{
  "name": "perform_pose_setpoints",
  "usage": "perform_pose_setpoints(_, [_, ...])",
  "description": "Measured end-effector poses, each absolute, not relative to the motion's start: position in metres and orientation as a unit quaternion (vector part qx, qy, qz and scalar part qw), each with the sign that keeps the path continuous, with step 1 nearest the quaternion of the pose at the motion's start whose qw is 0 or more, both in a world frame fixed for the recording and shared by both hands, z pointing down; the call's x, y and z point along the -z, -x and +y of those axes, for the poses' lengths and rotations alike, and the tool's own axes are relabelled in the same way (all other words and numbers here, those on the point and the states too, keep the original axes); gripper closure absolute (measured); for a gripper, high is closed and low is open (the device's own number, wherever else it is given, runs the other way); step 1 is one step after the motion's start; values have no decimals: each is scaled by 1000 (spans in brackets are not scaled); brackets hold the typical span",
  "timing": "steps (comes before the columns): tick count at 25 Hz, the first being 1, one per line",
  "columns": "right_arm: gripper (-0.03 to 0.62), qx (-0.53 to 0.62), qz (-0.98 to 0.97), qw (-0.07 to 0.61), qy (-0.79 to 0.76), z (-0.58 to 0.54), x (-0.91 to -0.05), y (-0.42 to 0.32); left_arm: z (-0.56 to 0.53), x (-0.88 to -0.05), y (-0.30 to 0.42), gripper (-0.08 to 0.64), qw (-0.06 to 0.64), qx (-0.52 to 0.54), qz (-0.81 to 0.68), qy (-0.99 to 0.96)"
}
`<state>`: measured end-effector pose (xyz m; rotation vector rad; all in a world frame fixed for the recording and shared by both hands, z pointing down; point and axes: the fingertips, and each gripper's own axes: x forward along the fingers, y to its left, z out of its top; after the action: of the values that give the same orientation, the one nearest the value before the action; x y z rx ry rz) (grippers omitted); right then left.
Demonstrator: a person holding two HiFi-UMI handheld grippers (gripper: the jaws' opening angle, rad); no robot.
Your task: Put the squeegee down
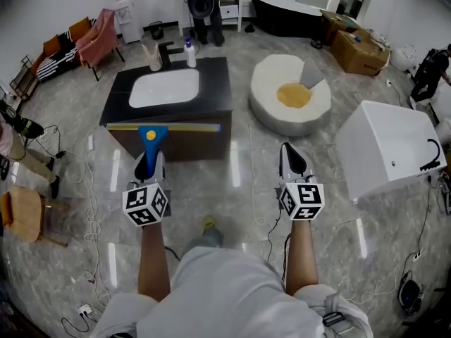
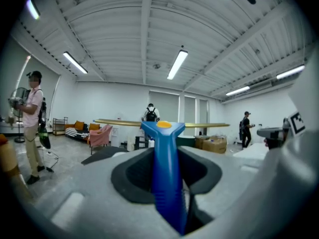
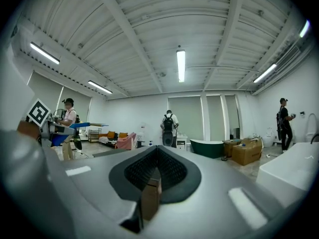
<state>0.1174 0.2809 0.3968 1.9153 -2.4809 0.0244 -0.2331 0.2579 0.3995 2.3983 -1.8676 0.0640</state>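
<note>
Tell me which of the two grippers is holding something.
The left gripper: its jaws clamp the handle of a blue plastic squeegee with a long yellow blade. The right gripper has its jaws shut on nothing.

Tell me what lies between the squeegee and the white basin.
In the head view, only bare black countertop shows between the squeegee and the basin.

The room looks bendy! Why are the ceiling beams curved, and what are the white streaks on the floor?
Both gripper views: wide-angle lenses bow the ceiling beams and blacken the corners. Left gripper view: the squeegee handle's near end looks soft. Head view: the streaks are glare on the shiny floor.
</note>
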Motion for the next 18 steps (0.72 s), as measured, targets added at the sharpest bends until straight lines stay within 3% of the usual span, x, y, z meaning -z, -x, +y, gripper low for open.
perform_pose_setpoints(18, [589, -12, -778, 13, -628, 82, -391, -63, 41, -405, 270, 428, 69, -22, -577, -813])
